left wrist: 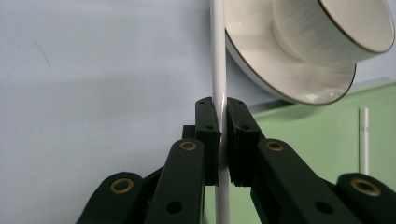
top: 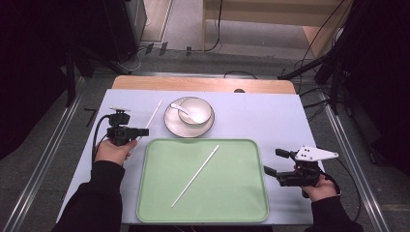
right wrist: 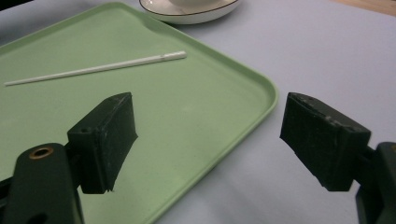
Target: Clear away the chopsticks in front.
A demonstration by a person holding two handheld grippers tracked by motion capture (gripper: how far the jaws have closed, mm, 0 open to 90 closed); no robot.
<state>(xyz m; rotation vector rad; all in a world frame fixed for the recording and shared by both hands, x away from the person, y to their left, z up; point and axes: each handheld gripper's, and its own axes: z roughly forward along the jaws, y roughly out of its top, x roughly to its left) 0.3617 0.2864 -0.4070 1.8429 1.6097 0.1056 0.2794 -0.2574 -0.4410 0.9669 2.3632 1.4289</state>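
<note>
A white chopstick [top: 154,112] [left wrist: 218,56] is clamped between the jaws of my left gripper [top: 144,131] [left wrist: 222,106], left of the green tray [top: 251,203] and beside the plate; the gripper is shut on it. A second white chopstick [top: 196,175] [right wrist: 93,69] [left wrist: 363,140] lies diagonally on the tray. My right gripper [top: 274,161] [right wrist: 208,109] is open by the tray's right edge, with nothing between its jaws.
A white bowl [top: 196,110] [left wrist: 336,28] holding a white spoon [top: 181,109] sits on a white plate [top: 170,126] [left wrist: 289,79] [right wrist: 187,16] behind the tray. A pale blue mat [top: 261,116] covers the table, and a strip of wood [top: 203,84] shows at its far edge.
</note>
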